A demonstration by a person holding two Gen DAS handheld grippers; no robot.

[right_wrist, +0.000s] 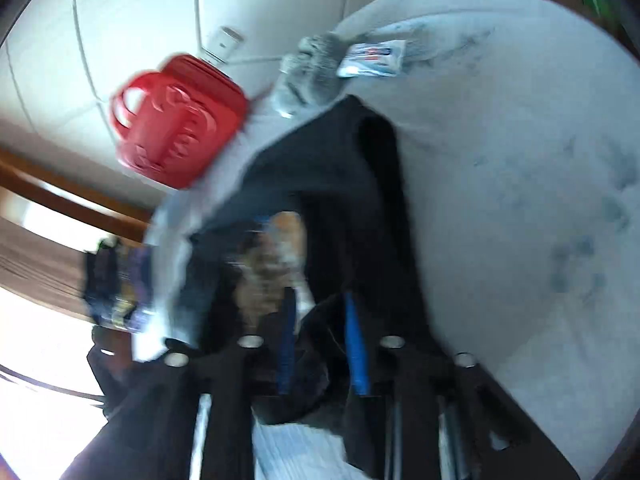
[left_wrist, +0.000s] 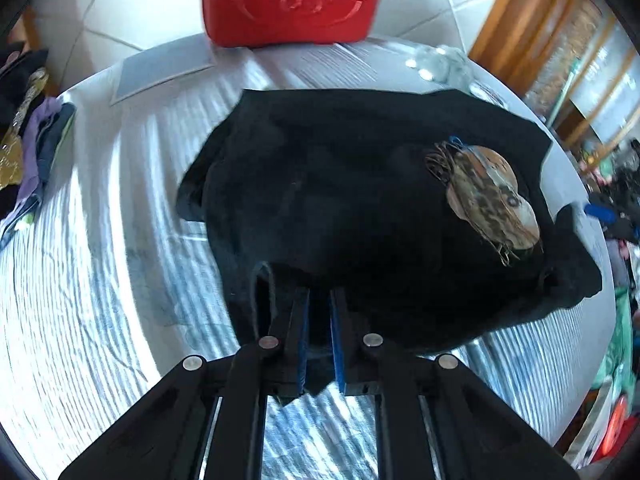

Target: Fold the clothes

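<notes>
Black shirt: spread on striped cloth over round table, brown print facing up.
Left gripper: clenched on near hem of shirt, fabric pinched between blue pads.
Right gripper: jaws parted, shirt fabric bunched between them; grip unclear through blur.
Red stool: on tiled floor beyond table.

A shirt lies on the table, a stool behind it.
</notes>
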